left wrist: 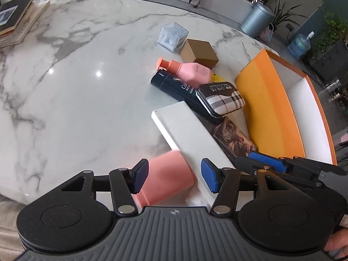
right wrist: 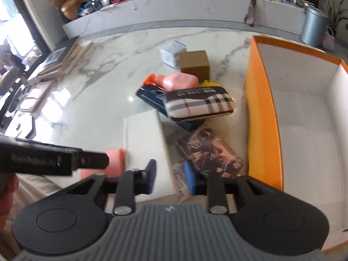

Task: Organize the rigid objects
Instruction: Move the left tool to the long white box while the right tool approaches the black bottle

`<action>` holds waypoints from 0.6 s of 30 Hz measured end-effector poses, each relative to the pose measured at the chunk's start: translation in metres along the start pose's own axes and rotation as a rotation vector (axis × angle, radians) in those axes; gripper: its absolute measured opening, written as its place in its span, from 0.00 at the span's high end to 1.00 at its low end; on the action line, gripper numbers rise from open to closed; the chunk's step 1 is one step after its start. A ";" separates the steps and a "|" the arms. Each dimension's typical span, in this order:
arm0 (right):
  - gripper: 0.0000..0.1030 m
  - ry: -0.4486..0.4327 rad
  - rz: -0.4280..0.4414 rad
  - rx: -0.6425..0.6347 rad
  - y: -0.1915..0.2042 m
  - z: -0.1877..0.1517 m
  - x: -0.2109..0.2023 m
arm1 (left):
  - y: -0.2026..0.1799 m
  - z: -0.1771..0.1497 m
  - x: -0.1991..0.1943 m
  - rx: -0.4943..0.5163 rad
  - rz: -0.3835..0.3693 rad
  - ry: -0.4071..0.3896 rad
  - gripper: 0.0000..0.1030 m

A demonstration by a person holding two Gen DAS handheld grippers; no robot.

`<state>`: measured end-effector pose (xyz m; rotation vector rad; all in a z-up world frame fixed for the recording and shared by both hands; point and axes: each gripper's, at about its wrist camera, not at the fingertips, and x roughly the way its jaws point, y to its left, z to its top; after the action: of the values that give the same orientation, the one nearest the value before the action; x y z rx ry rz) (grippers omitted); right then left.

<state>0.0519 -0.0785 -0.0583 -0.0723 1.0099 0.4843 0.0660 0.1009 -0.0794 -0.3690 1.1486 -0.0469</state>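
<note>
Because both tools converge on the same item, the governing relation is the flat white box [left wrist: 191,134]: it lies directly ahead of both, at the near edge of the bench [left wrist: 76,97], with its long axis running away from that edge toward the pile. The left hand-held gripper [left wrist: 174,178] stands open, its jaws straddling a blurred, smooth pink cylinder [left wrist: 171,174] and the left long edge of the white box; neither is visibly clamped. The right hand-held gripper [right wrist: 169,179] shows a narrow gap over the box's near right corner; blur prevents telling whether its pads press. It appears the nearer tool for that corner. A glossy picture-printed box [right wrist: 208,150] lies touching the white box's right side. Beyond it, a rounded plaid case [right wrist: 202,106] rests on a dark bottle [left wrist: 171,87], with a pink plastic bottle [left wrist: 191,71] lying across the latter. Farther out stand a matte cardboard cube [left wrist: 200,53] and a clear plastic cube [left wrist: 173,35]. An open orange box [right wrist: 263,130], rigid and white-lined, occupies the bench's right edge and appears empty.
</note>
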 end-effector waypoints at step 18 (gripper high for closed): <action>0.80 0.035 -0.052 -0.045 -0.004 0.014 0.039 | 0.009 0.031 0.075 -0.226 -0.154 0.184 0.44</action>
<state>0.0818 -0.0642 -0.0831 -0.1474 1.0289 0.4602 0.1234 0.1010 -0.1374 -0.6643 1.3095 -0.0874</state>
